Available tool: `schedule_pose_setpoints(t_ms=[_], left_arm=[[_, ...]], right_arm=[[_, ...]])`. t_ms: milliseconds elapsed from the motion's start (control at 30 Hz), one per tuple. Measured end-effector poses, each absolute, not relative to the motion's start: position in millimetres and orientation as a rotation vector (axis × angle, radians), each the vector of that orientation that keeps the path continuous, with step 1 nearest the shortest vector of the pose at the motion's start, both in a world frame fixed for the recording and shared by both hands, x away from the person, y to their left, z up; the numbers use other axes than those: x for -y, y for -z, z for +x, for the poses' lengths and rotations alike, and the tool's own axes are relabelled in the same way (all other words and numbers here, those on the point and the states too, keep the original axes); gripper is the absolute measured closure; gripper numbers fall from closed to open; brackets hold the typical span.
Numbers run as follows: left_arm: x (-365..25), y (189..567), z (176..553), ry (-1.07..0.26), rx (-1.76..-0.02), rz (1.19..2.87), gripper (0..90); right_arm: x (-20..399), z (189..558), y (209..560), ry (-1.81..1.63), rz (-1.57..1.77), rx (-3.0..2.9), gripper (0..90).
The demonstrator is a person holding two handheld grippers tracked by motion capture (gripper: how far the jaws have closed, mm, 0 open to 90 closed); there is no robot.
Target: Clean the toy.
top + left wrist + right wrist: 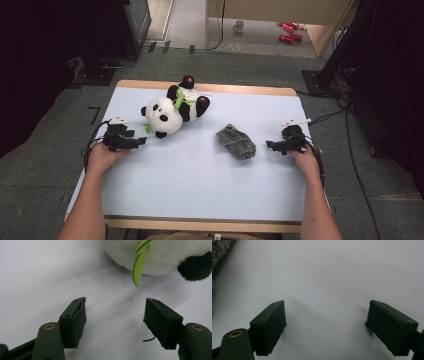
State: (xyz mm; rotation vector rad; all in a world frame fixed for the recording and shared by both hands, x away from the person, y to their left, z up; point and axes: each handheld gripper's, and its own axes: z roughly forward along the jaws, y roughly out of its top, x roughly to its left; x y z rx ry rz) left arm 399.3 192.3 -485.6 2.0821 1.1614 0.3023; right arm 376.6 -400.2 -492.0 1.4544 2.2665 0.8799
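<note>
Two black tools (pixel 141 142) (pixel 270 144) with brass rivets, block pads, grey three-cornered top plates, trailing black cables; bare forearms.

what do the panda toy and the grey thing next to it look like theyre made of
Panda toy: soft plush, fuzzy white and black pile, with a flat green felt-like leaf. Grey sock: likely a fleecy knit, matte with a nubbly surface.

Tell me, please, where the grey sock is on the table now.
In the high view, the grey sock lies right of centre on the white table, between the panda toy and the open right gripper, touching neither.
</note>
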Motion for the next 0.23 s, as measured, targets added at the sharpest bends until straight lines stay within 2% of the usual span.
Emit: schedule_pose_setpoints(t_ms=[233], left_arm=[[-194.3, 488.2, 397.4, -0.304, -1.149, 2.06, 32.6]], right_arm=[[398.5, 376.5, 493.1, -0.88, 1.452, -2.267, 13.0]])
